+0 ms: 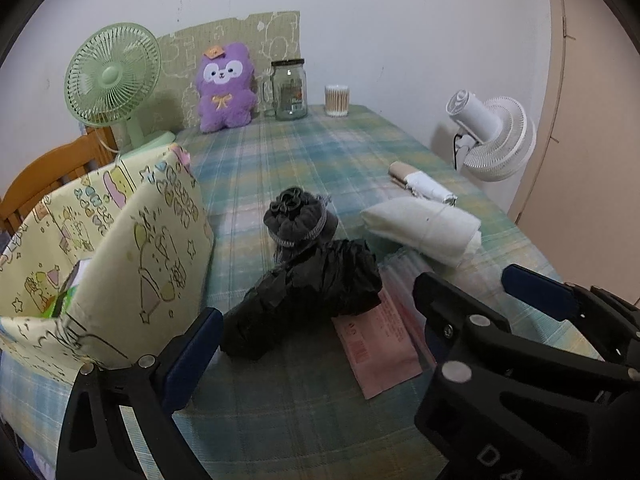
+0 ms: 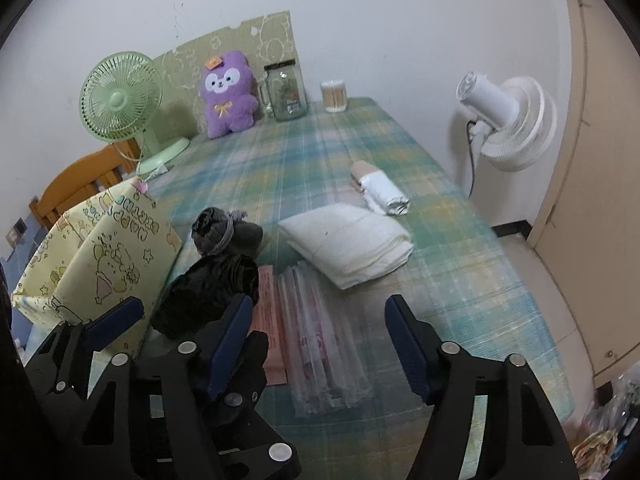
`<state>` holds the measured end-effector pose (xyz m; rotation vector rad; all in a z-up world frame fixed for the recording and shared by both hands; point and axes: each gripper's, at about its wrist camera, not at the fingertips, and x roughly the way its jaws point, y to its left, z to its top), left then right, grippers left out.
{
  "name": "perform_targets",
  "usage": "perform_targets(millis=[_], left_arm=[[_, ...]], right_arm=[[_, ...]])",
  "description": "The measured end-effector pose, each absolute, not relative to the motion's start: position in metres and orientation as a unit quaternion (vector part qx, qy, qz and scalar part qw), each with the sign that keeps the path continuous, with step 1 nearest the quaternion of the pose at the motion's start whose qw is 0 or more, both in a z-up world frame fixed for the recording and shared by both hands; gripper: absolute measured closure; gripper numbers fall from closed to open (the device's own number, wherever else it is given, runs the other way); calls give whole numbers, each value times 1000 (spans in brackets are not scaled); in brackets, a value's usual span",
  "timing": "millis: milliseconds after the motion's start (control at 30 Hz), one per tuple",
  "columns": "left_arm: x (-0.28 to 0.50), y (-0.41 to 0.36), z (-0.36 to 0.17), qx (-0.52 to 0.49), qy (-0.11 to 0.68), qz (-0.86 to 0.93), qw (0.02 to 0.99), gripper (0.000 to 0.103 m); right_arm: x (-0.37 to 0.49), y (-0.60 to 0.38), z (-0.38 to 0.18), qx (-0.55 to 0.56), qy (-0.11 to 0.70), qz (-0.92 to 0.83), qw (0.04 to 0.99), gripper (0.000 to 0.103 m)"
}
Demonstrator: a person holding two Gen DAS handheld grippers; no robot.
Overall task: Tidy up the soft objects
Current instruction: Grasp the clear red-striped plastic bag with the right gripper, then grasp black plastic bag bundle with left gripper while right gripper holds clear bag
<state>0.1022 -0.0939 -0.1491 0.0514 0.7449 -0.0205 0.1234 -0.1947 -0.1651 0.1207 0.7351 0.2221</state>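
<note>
Both grippers angle downward over the near end of a table under a plaid cloth (image 2: pixel 472 280), side by side.

Left gripper (image 1: pixel 316 312): jaws stand wide apart, nothing clamped. A crumpled black plastic bag (image 1: pixel 308 292) lies on the cloth in the gap between its blue pads; the left pad (image 1: pixel 192 356) sits just beside the bag's near end, contact not certain. The other finger is well clear of the bag, to its right.

Right gripper (image 2: pixel 318 324): jaws part open, pads pressing on nothing. Below and between them lies a clear plastic packet (image 2: pixel 320 340), flat on the cloth, alongside a pink paper sheet (image 2: pixel 272 320) that runs partly under the bag. In the right wrist view the left gripper crosses the lower left corner, one pad against the bag's near edge.

Just beyond the black bag: a rolled dark grey sock bundle (image 1: pixel 298 216), touching the bag's far end. Left of both, a yellow cartoon-print fabric bin (image 1: pixel 120 240), open-topped, standing upright at the table's left edge, just beside the bag.

Right of the sock bundle, a folded cream towel (image 2: pixel 352 244). Behind it, a small white cloth roll (image 2: pixel 386 192) with a tan roll (image 2: pixel 362 170) touching its far end.

Far end: green desk fan (image 1: pixel 112 80), purple plush toy (image 1: pixel 226 88), glass jar (image 1: pixel 289 90), tub of cotton swabs (image 1: pixel 337 100). White fan (image 2: pixel 508 116) stands off the table's right side.
</note>
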Motion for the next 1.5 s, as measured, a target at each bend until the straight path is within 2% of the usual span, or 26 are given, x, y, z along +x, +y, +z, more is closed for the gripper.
perform_targets(millis=[133, 300, 433, 467, 533, 567, 1133, 1400, 1433, 1500], left_arm=[[105, -96, -157, 23, 378, -11, 925, 1], [109, -97, -168, 19, 403, -17, 915, 2], [111, -98, -172, 13, 415, -22, 910, 2], [111, -98, -172, 12, 416, -22, 909, 2], [109, -99, -170, 12, 412, -21, 911, 2], [108, -99, -169, 13, 409, -20, 912, 2], [95, -99, -132, 13, 353, -8, 935, 2], [108, -103, -132, 15, 367, -6, 930, 2], [111, -104, -134, 14, 367, -7, 930, 3], [116, -104, -135, 15, 368, -5, 930, 11]], right_arm=[[132, -193, -174, 58, 372, 110, 920, 41], [139, -195, -187, 62, 396, 115, 909, 55], [139, -196, -191, 73, 402, 124, 904, 62], [138, -197, -190, 75, 401, 128, 904, 70], [136, -197, -186, 71, 395, 130, 907, 75], [134, -197, -184, 68, 391, 132, 908, 87], [109, -200, -141, 43, 326, 143, 934, 89], [123, -206, -140, 49, 322, 132, 936, 89], [125, -206, -140, 47, 322, 130, 937, 89], [128, -207, -141, 45, 322, 127, 937, 89]])
